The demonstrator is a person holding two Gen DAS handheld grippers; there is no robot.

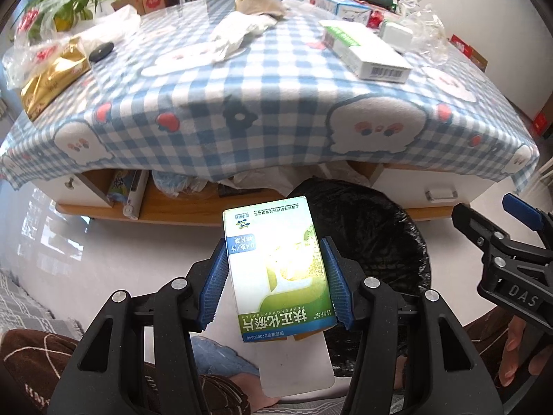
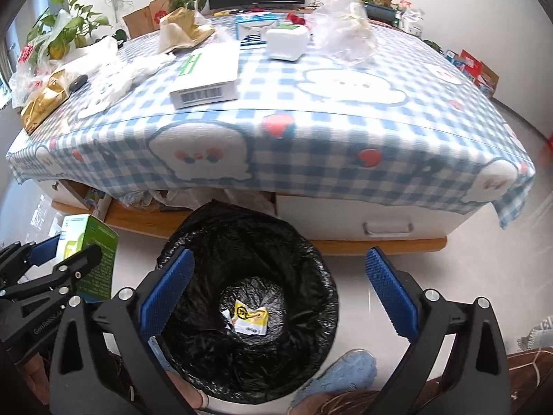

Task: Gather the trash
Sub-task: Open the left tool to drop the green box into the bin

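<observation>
Closest to us, our left gripper (image 1: 276, 276) has its jaws clamped on the two long sides of a green-and-white medicine box (image 1: 276, 269), whose long axis runs forward along the fingers. Our right gripper (image 2: 280, 294) hangs with its jaws spread wide and nothing between them, directly over the black-lined trash bin (image 2: 249, 242), where a yellow wrapper (image 2: 247, 318) already lies at the bottom. The bin sits to the right of the held box, its rim showing just beside and behind the box in the left wrist view, so we judge the box needs to travel rightward before we let go; the left hand is the one to finish this. Beyond the bin stands the desk (image 2: 311, 145) under a blue checked cloth, carrying more to collect: a white barcoded carton (image 2: 207, 76), crumpled paper (image 1: 238, 34) and clear plastic wrap (image 2: 345, 34).
</observation>
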